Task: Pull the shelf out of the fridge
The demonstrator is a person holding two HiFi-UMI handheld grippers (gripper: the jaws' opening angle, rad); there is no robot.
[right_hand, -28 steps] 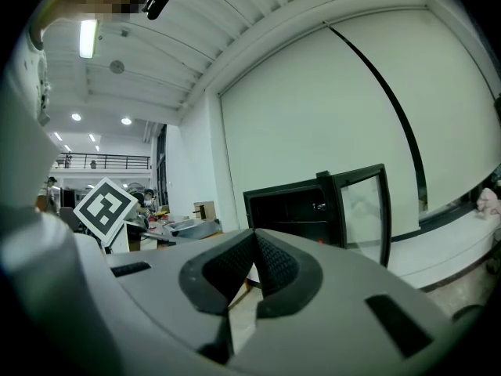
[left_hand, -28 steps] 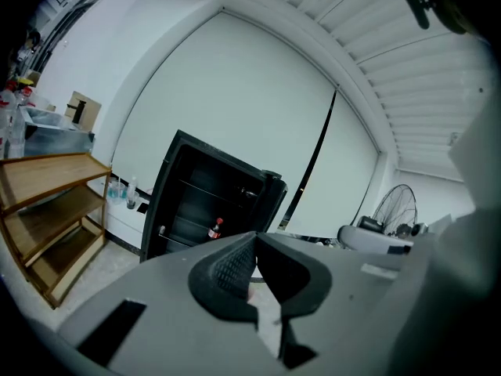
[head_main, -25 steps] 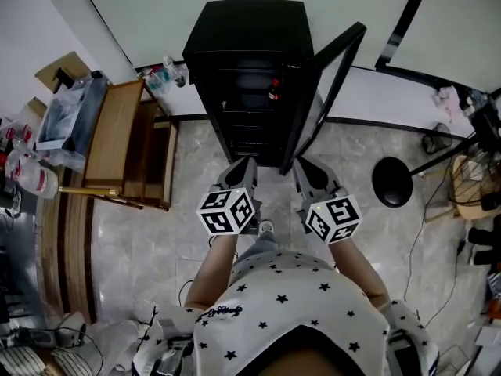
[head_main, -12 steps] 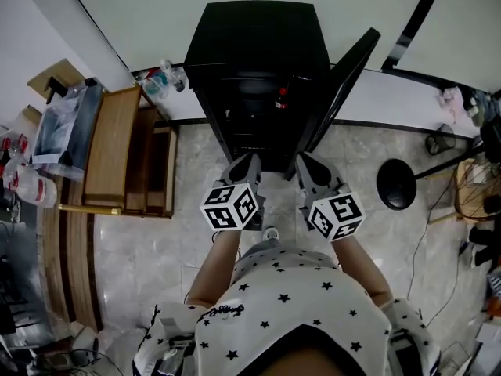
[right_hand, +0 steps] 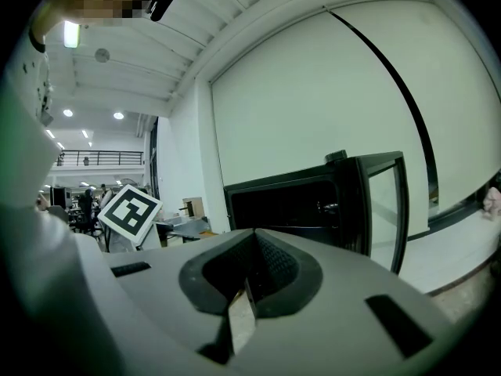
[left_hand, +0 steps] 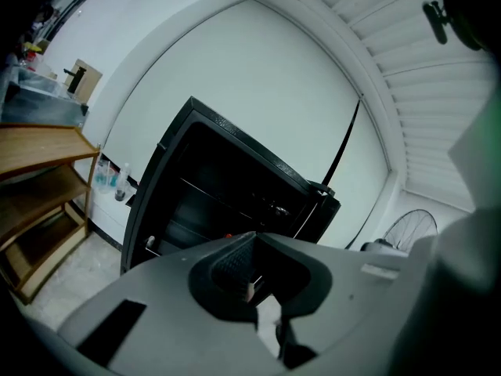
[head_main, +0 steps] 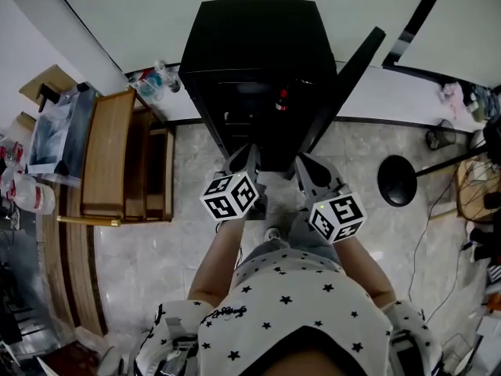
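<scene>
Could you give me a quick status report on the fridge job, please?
Both shut and empty: left gripper, right gripper, in front of the fridge. The shelf sits inside, untouched. The door stands open on the right; nothing blocks the way.

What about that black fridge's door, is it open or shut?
Open. The door stands swung out at the right side of the fridge, and the fridge's dark inside is exposed in the head view.

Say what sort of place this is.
Likely a lab or workshop hall, not a home kitchen: a black fridge stands on tiled floor beside a wooden rack, loose cables trail nearby, and the right gripper view shows a balcony railing under ceiling lights.
</scene>
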